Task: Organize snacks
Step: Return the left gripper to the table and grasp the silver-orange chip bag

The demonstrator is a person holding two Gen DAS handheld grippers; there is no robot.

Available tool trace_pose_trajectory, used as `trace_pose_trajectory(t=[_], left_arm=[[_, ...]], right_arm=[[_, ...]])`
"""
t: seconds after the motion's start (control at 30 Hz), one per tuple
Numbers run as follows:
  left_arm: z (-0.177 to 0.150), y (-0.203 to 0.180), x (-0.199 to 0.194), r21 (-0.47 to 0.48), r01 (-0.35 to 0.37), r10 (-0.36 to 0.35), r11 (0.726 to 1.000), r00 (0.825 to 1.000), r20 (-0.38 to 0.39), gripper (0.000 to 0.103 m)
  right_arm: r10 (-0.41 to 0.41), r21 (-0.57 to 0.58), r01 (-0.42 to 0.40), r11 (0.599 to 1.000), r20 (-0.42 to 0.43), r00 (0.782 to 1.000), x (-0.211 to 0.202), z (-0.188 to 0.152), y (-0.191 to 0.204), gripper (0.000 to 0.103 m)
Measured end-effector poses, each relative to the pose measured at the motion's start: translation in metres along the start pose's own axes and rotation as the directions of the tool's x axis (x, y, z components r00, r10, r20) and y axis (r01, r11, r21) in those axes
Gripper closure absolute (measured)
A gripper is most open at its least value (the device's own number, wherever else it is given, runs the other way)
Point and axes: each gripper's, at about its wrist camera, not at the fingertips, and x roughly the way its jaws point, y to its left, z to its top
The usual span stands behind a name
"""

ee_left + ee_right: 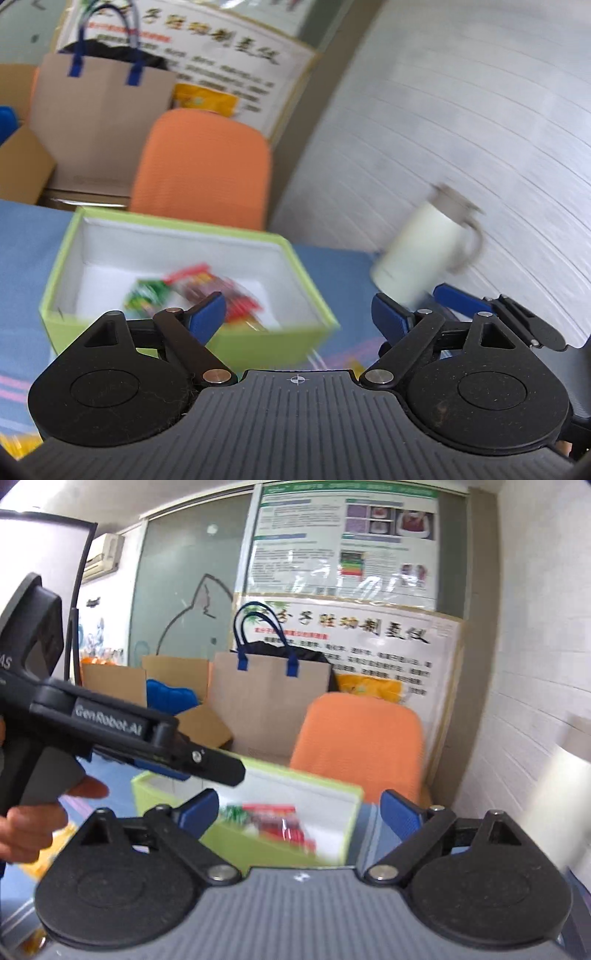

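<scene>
A green box (110, 218) with a white inside stands on the blue cloth. It holds red and green snack packets (192, 291). My left gripper (299, 314) is open and empty, just in front of the box's near wall. In the right wrist view the same box (347, 827) with the snack packets (280, 823) lies ahead of my right gripper (299, 812), which is open and empty. The left gripper (207, 764) shows there too, reaching over the box's left side. The right gripper's fingers (461, 299) show at the right of the left wrist view.
A white mug (424, 251) stands on the blue cloth (22, 251) right of the box, near the white wall. An orange chair (203, 166) and a paper bag (99, 122) stand behind the table. A yellow packet (48, 853) lies at the left.
</scene>
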Motion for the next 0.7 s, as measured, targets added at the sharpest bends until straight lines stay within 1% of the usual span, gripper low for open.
trace_pose_trajectory(t=[0.1,0.17,0.27,0.33,0.4,0.43,0.5,0.57,0.63,0.67,0.7], left_arm=[[-0.034,-0.024,-0.012,0.017,0.041,-0.040,0.999,0.998,-0.047,0.026],[-0.060,-0.040,-0.015,0.022,0.055,-0.052,0.998,0.994,-0.095,0.024],[-0.103,-0.054,-0.018,0.006,0.059,-0.057,0.998,0.983,-0.173,0.023],[-0.132,-0.056,-0.019,-0.037,0.057,-0.064,0.998,0.973,-0.224,0.023],[-0.153,-0.052,-0.018,-0.105,0.069,-0.094,0.992,0.962,-0.256,0.023],[-0.160,-0.050,-0.016,-0.125,0.074,-0.106,0.989,0.956,-0.274,0.023],[-0.162,-0.050,-0.011,-0.135,0.062,-0.101,0.989,0.947,-0.305,0.024],[-0.159,-0.055,-0.005,-0.117,0.085,-0.118,0.990,0.940,-0.320,0.022],[-0.155,-0.060,0.005,-0.120,0.108,-0.143,0.987,0.930,-0.339,0.019],[-0.153,-0.061,0.011,-0.115,0.131,-0.163,0.985,0.923,-0.349,0.017],[-0.153,-0.063,0.017,-0.112,0.135,-0.167,0.985,0.915,-0.367,0.017]], right_arm=[[-0.069,0.023,0.070,0.997,-0.046,0.997,-0.045,-0.037,0.003,0.010],[-0.065,0.073,0.072,0.995,-0.096,0.993,-0.070,-0.063,0.006,0.010],[-0.062,0.164,0.090,0.982,-0.166,0.984,-0.089,-0.099,0.016,0.010],[-0.090,0.189,0.129,0.974,-0.201,0.975,-0.098,-0.120,0.027,0.010],[-0.107,0.191,0.150,0.970,-0.218,0.970,-0.108,-0.134,0.036,0.010],[-0.115,0.190,0.159,0.969,-0.224,0.968,-0.109,-0.139,0.039,0.010],[-0.124,0.197,0.171,0.965,-0.232,0.965,-0.106,-0.143,0.041,0.010],[-0.126,0.205,0.175,0.963,-0.234,0.964,-0.104,-0.146,0.040,0.010],[-0.120,0.211,0.173,0.962,-0.241,0.963,-0.091,-0.143,0.037,0.010],[-0.112,0.213,0.167,0.963,-0.246,0.963,-0.086,-0.143,0.036,0.010],[-0.100,0.215,0.156,0.964,-0.250,0.963,-0.082,-0.143,0.035,0.010]])
